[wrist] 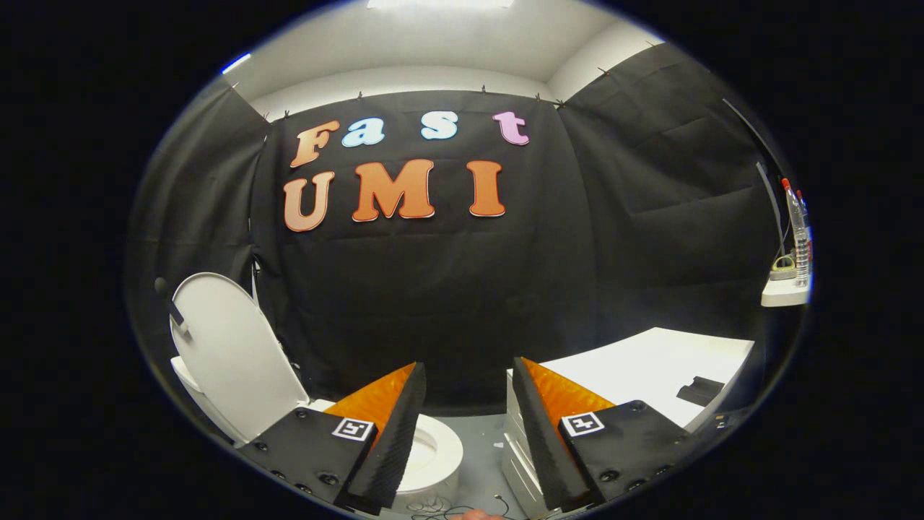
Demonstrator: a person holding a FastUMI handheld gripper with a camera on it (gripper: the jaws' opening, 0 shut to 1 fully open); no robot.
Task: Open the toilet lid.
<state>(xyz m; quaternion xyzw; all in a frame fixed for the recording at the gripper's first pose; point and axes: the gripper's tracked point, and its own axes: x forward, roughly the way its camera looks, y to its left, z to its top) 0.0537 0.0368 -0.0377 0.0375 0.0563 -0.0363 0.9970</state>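
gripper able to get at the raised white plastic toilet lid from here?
Probably yes. The gripper is open with nothing between its fingers, and the raised white plastic toilet lid stands upright off to the side beyond one finger, with nothing blocking it. It would have to swing over towards it.

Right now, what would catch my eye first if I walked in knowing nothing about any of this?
First, the white toilet lid, already raised upright beside the black cloth wall, off to the left of the tongs. The open toilet seat lies low, just past the left finger. The tongs gape open on nothing, and a white table stretches beyond the right finger.
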